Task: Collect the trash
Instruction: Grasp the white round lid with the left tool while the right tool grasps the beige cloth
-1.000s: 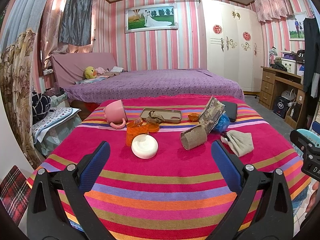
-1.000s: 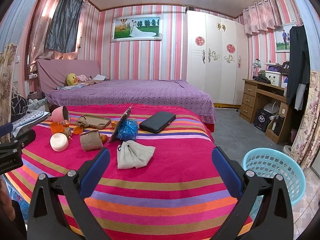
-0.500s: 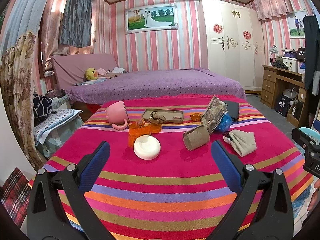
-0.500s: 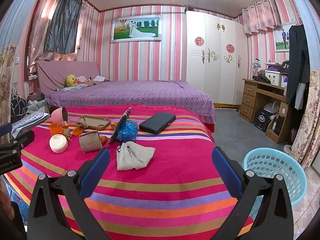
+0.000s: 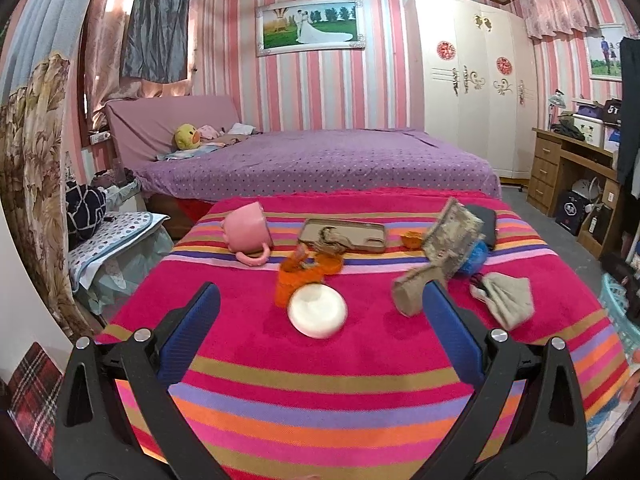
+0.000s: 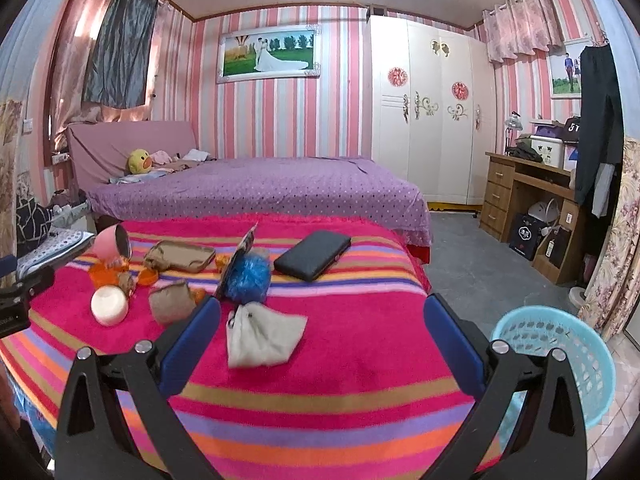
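The left gripper (image 5: 320, 320) hangs low over the near part of a striped blanket (image 5: 320, 400), level and pointing toward the far wall, its blue fingers (image 5: 192, 332) spread wide with nothing between them; just ahead of it, framed by the two fingers, lies a white round lid (image 5: 317, 311), and touching the lid's far side sits crumpled orange plastic (image 5: 298, 276); to the right of these a brown paper roll (image 5: 412, 290) lies on its side, with a grey crumpled cloth (image 5: 506, 298) further right.

The right gripper (image 6: 322, 332) is held likewise, level and above the blanket's near edge, its jaws wide apart and empty; the grey cloth lies between its fingers in the right wrist view, a little toward the left one; behind that stands a blue fluffy ball (image 6: 248, 276) against a tilted card (image 6: 236, 264); a black case (image 6: 312, 254) lies flat further back; a pink mug (image 6: 112, 242) lies tipped on its side at the far left, beside a tan tray (image 6: 184, 256).

A light blue basket (image 6: 560, 364) stands on the floor to the right of the blanket, well apart from the rubbish.
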Action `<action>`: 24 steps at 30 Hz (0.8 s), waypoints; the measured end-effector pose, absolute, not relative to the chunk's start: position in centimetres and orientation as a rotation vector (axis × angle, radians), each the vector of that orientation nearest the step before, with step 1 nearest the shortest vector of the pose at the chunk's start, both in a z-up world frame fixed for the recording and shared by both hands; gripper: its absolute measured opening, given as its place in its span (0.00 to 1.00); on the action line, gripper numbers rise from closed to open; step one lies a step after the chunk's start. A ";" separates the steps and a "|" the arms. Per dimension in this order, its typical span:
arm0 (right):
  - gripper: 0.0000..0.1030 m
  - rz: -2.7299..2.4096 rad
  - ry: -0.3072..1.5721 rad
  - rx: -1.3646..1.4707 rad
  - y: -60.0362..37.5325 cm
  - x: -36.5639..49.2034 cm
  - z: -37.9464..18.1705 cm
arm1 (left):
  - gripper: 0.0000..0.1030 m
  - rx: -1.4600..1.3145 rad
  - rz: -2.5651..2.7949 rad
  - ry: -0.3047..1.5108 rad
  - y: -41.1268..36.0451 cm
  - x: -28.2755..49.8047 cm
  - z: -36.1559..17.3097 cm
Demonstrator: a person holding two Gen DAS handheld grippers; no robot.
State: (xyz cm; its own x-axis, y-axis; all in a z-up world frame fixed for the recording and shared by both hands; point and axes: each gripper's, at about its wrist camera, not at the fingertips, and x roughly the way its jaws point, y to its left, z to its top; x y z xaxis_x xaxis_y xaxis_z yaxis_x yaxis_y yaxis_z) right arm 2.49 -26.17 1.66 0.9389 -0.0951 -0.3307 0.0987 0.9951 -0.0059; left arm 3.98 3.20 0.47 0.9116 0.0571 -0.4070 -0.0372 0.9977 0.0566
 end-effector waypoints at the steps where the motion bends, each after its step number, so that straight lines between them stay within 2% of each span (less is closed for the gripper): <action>1: 0.96 -0.091 0.342 0.008 -26.3 3.0 1.8 | 0.95 0.047 0.052 0.424 3.5 4.4 0.5; 7: 0.96 -0.086 0.392 -0.037 -26.1 6.8 1.4 | 0.95 0.030 0.095 0.464 6.2 7.7 0.1; 12: 0.96 -0.095 0.439 -0.052 -26.3 8.3 -0.9 | 0.95 -0.003 0.113 0.550 7.7 9.6 -2.6; 24: 0.96 -0.142 0.517 -0.064 -27.1 10.7 -3.2 | 0.95 0.065 0.110 0.668 4.8 13.6 -5.9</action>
State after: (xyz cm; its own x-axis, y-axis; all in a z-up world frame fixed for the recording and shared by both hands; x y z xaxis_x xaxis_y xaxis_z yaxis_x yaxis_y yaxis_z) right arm 10.67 -27.14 -3.16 0.8596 -0.1508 -0.4883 0.1187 0.9883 -0.0962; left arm 13.63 4.81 -5.89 0.7793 0.1225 -0.6146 -0.0808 0.9922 0.0953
